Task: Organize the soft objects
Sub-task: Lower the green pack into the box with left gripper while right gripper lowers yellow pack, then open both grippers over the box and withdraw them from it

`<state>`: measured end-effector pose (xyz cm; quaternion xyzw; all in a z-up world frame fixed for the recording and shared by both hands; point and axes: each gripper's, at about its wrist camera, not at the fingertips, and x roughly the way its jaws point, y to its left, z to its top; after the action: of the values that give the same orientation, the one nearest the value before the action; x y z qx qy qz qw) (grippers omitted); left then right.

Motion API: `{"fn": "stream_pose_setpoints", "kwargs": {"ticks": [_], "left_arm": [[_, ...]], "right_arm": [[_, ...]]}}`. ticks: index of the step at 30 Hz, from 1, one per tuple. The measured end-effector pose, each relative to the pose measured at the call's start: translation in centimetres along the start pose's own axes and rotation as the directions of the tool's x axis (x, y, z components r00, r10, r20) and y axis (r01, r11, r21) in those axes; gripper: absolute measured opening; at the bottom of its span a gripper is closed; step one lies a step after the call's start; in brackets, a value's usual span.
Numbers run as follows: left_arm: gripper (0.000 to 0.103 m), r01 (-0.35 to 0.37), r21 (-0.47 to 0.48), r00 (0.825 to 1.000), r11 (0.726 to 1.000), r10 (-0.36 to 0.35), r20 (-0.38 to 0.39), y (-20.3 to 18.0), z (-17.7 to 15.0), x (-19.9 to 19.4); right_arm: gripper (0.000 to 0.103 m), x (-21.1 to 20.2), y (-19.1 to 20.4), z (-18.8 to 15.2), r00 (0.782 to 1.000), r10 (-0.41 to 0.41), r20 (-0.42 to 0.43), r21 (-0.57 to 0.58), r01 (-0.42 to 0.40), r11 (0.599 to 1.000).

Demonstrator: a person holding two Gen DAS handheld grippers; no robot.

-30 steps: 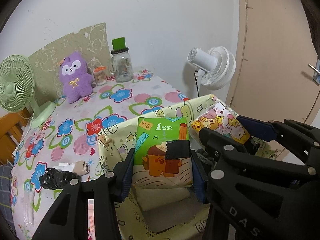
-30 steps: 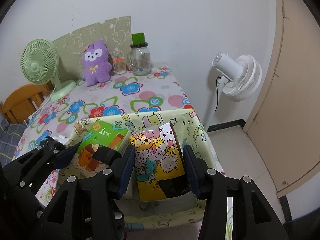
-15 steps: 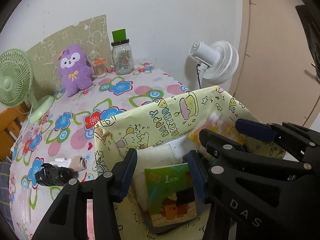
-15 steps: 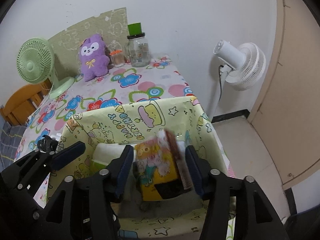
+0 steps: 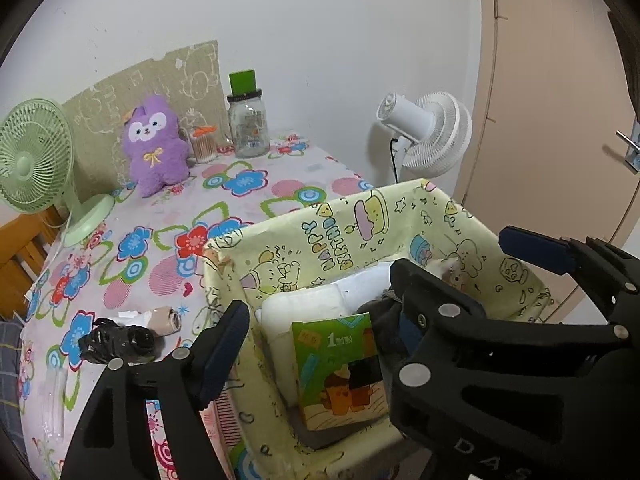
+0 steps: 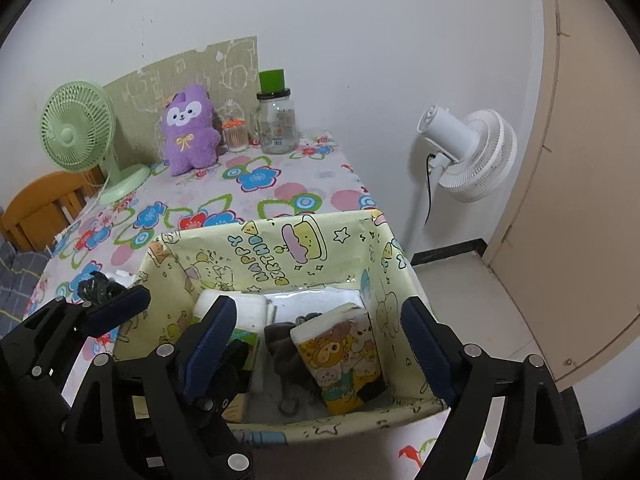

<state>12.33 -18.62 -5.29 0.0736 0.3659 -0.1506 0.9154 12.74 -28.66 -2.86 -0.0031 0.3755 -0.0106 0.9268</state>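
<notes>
Now both tissue packs in box [image 6: 276, 252], left tool [image 5: 316, 344] open, right tool [image 6: 316, 340] open

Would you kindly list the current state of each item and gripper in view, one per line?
Left gripper: jaws open, holding nothing.
Right gripper: jaws open, holding nothing.
Green tissue pack: inside the box, released, leaning.
Yellow tissue pack: inside the box, released, tilted.
Storage box: open-topped, on the table.
Purple plush: upright on the table, outside the box.
Glass jar: lid on.
</notes>
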Motion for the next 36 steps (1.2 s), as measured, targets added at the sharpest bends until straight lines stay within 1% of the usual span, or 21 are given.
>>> {"fn": "stream_pose_setpoints", "kwargs": {"ticks": [2,4,8,14,23,36], "left_arm": [[0.085,0.001,-0.005,1.000,1.000,-0.001,0.004,0.1,0.0,-0.4],[0.085,0.000,-0.007,1.000,1.000,0.000,0.011,0.2,-0.1,-0.8],[0.089,-0.008,-0.015,1.000,1.000,0.009,0.027,0.5,-0.3,-1.8],[0.090,-0.008,-0.021,0.999,1.000,0.009,0.032,1.1,-0.7,-2.9],[0.091,-0.026,-0.039,0.998,0.999,0.029,0.058,2.4,-1.3,-5.0],[0.092,-0.066,-0.078,0.994,0.995,0.073,0.087,4.8,-2.5,-7.7]], "right_arm": [[0.091,-0.5,0.1,-0.1,1.000,-0.002,0.010,0.003,0.002,1.000],[0.092,-1.0,0.3,-0.2,1.000,-0.004,0.021,0.000,0.004,1.000],[0.094,-2.0,0.7,-0.4,0.999,-0.004,0.040,-0.003,0.005,1.000],[0.096,-3.4,1.3,-0.7,0.997,-0.038,0.069,-0.006,0.039,0.999],[0.096,-5.0,2.5,-0.9,0.996,-0.011,0.085,0.012,0.010,1.000],[0.098,-7.4,5.1,-1.6,0.993,0.009,0.114,0.001,-0.010,1.000]]}}
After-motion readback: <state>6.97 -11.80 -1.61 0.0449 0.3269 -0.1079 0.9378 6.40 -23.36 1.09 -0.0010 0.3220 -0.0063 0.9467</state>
